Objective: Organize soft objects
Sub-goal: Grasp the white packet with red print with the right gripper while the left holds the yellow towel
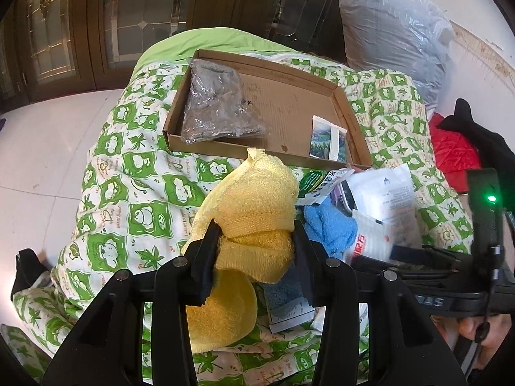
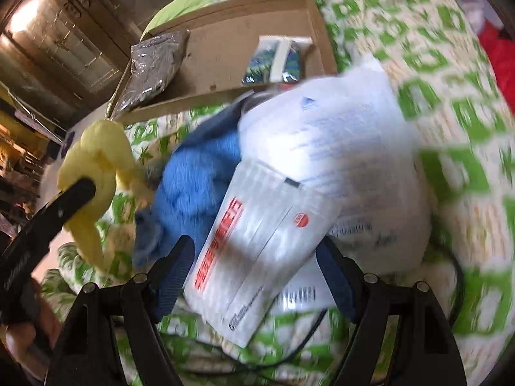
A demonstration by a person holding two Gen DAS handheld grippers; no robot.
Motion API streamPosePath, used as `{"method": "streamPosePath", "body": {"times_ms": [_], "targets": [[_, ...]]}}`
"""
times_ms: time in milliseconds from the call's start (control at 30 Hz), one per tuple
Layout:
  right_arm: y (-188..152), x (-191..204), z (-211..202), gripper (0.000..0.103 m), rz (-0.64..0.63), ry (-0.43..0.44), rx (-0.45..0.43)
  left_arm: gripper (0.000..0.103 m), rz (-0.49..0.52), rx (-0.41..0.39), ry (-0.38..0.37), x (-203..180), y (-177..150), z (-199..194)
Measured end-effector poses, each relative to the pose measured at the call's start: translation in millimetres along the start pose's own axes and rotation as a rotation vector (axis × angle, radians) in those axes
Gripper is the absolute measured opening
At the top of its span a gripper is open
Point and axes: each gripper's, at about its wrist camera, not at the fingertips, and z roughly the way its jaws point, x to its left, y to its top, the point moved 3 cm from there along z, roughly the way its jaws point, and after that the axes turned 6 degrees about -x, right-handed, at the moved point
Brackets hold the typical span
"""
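A yellow towel (image 1: 254,212) is held pinched in the left gripper (image 1: 254,251), bunched between the two black fingers, with one fold standing above them and a loose lobe hanging below over the green-and-white quilt (image 1: 128,173) that carries everything. The towel is judged light, limp and thick; no damage is expected from a firm pinch, but a grip on one layer would let the rest unroll and drag, so a hold through the bunched middle, as seen here, is judged the safer one.

The right gripper (image 2: 257,267) is seen with its jaws wide apart, one on each side of a flat white packet with red print (image 2: 257,244); contact cannot be made out in the blurred view. The packet is judged thin, slick and slightly stiff, and is best taken across its narrow width near an edge, since a glossy wrapper may slip. A blue towel (image 2: 199,186) lies just beside it toward the left gripper, partly under a larger white bag (image 2: 347,148).

Further up the quilt a shallow cardboard box (image 1: 289,103) is placed, with a grey wrapped bundle (image 1: 215,106) at its left end and a small printed sachet (image 1: 328,141) near its front right corner.
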Motion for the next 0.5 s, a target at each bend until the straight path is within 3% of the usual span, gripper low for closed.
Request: {"method": "streamPosePath", "body": {"times_ms": [333, 500], "targets": [[-9.1, 13.5, 18.3, 0.080, -0.081, -0.076, 0.004, 0.042, 0.017, 0.020, 0.007, -2.3, -2.0, 4.7], [-10.8, 20.9, 33.4, 0.087, -0.134, -0.123, -0.012, 0.042, 0.030, 0.031, 0.012, -3.8, -3.2, 7.8]]}}
